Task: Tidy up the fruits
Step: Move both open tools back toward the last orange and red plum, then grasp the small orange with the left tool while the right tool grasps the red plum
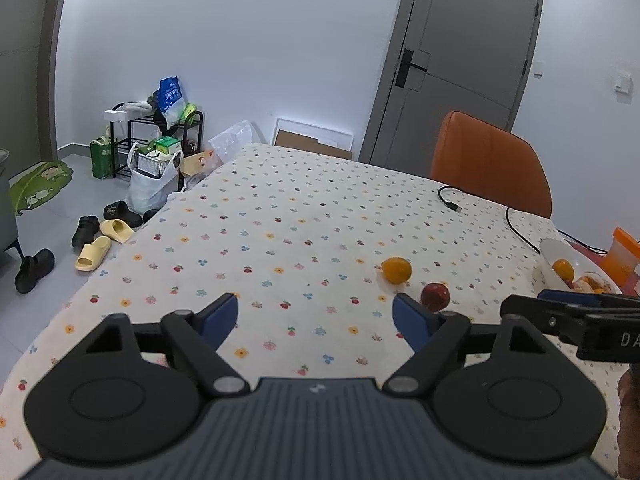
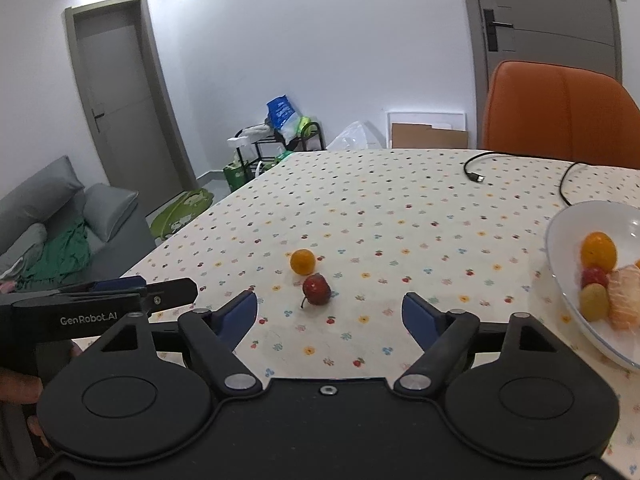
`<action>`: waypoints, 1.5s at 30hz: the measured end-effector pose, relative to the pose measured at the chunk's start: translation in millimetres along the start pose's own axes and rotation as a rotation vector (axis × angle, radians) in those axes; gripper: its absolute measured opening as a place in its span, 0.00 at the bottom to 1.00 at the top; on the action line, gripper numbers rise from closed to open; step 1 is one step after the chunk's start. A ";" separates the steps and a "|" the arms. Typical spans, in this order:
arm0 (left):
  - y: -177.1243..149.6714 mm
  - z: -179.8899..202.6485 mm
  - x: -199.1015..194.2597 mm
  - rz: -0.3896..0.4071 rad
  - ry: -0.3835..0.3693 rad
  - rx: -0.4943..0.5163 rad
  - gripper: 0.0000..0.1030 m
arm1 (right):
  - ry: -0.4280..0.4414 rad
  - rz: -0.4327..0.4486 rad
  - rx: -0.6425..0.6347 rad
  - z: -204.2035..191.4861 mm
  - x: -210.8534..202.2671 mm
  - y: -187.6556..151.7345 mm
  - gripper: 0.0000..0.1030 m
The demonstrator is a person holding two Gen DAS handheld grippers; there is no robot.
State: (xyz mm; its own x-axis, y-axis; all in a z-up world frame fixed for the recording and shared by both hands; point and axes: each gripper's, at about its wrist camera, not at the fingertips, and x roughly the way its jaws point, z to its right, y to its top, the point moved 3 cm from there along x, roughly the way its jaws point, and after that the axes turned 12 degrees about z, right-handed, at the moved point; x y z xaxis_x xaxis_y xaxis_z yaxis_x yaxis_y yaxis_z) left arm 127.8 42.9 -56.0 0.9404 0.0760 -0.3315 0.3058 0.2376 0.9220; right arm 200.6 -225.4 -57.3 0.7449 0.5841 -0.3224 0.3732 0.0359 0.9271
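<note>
An orange (image 1: 396, 269) (image 2: 303, 261) and a small red apple (image 1: 435, 296) (image 2: 317, 289) lie loose on the flower-print tablecloth (image 1: 288, 216) (image 2: 380, 208). To the right a white bowl (image 2: 560, 240) (image 1: 554, 249) holds several fruits, among them an orange (image 2: 598, 250). My left gripper (image 1: 315, 318) is open above the cloth, the apple just beyond its right fingertip. My right gripper (image 2: 330, 312) is open too, with the apple a little ahead between its fingers. Each gripper shows at the edge of the other's view.
A black cable (image 1: 480, 204) (image 2: 520, 168) lies on the far right of the table. An orange chair (image 1: 490, 160) (image 2: 560, 112) stands behind it, and an orange cup (image 1: 624, 254) sits past the bowl. Shoes, bags and a rack (image 1: 156, 140) are on the floor at left.
</note>
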 end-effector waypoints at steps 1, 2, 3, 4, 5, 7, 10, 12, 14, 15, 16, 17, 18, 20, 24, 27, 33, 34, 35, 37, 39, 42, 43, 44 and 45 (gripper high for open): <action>-0.1 -1.2 1.1 -0.001 0.001 -0.002 0.78 | 0.004 -0.003 -0.003 -1.3 2.6 0.2 0.75; -0.2 -2.6 2.2 -0.003 0.003 -0.005 0.77 | 0.008 -0.006 -0.004 -1.9 5.2 0.4 0.73; -0.6 -3.2 2.6 -0.004 0.004 -0.007 0.76 | 0.013 -0.010 -0.005 -3.0 8.1 0.4 0.72; -0.7 -4.3 3.6 -0.005 0.005 -0.008 0.75 | 0.017 -0.012 -0.005 -4.1 9.9 0.4 0.72; -0.6 -4.9 4.3 -0.006 0.006 -0.008 0.74 | 0.021 -0.016 -0.006 -5.1 13.1 0.3 0.70; -0.3 -6.8 5.7 -0.006 0.010 -0.010 0.73 | 0.029 -0.023 -0.005 -7.1 18.4 0.3 0.68; 0.1 -11.2 7.9 -0.009 0.018 -0.018 0.69 | 0.032 -0.032 -0.005 -8.5 26.3 0.7 0.63; 0.3 -14.6 10.5 -0.014 0.025 -0.023 0.66 | 0.040 -0.042 -0.003 -9.0 32.3 0.5 0.61; 0.4 -17.1 12.8 -0.020 0.030 -0.026 0.63 | 0.046 -0.049 -0.010 -10.4 37.8 -0.1 0.61; 0.4 -18.3 13.8 -0.021 0.032 -0.028 0.63 | 0.050 -0.053 -0.013 -11.3 39.6 -0.3 0.61; 0.4 -19.4 15.0 -0.023 0.034 -0.029 0.62 | 0.054 -0.056 -0.017 -12.4 42.3 -0.6 0.61; 0.2 -20.3 16.1 -0.024 0.036 -0.030 0.62 | 0.058 -0.061 -0.019 -13.4 44.6 -1.0 0.60; -0.1 -21.2 16.8 -0.026 0.036 -0.032 0.62 | 0.060 -0.065 -0.021 -14.2 46.9 -1.4 0.60; -0.6 -22.4 18.7 -0.028 0.038 -0.034 0.61 | 0.065 -0.074 -0.024 -15.6 52.6 -2.7 0.58; -1.3 -23.2 22.9 -0.035 0.043 -0.033 0.61 | 0.066 -0.095 -0.015 -15.3 64.0 -6.8 0.45; -2.0 -22.4 25.8 -0.041 0.046 -0.025 0.61 | 0.079 -0.112 -0.014 -14.5 69.7 -11.3 0.24; -1.8 -18.8 31.9 -0.046 0.050 -0.016 0.61 | 0.098 -0.101 0.009 -8.0 67.9 -11.0 0.14; -1.8 -17.3 32.6 -0.046 0.049 -0.014 0.61 | 0.097 -0.096 0.009 -6.8 66.3 -10.4 0.13; -1.3 -15.2 33.4 -0.045 0.047 -0.011 0.61 | 0.096 -0.092 0.011 -5.5 64.9 -9.2 0.07; -0.2 -10.7 34.7 -0.042 0.039 -0.005 0.61 | 0.094 -0.082 0.016 -2.6 60.4 -7.1 0.07; 0.8 -5.0 36.9 -0.041 0.029 0.004 0.61 | 0.091 -0.075 0.013 0.5 57.0 -5.6 0.07; 1.2 2.1 39.3 -0.041 0.016 0.013 0.61 | 0.081 -0.075 0.016 5.9 54.6 -5.1 0.07; 1.3 3.7 40.0 -0.041 0.015 0.015 0.61 | 0.076 -0.082 0.018 7.4 54.5 -5.1 0.07; 1.2 5.1 40.4 -0.042 0.014 0.017 0.61 | 0.073 -0.088 0.020 8.1 54.5 -5.1 0.11; 1.0 6.0 40.6 -0.042 0.014 0.019 0.61 | 0.073 -0.087 0.023 8.3 54.0 -4.8 0.16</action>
State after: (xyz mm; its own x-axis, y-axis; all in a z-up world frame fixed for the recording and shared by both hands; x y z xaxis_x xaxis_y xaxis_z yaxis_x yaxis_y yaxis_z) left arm 167.2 40.3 -67.4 0.9245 0.0794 -0.3729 0.3483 0.2221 0.9107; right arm 243.7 -200.8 -80.7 0.6674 0.6369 -0.3858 0.4477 0.0708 0.8914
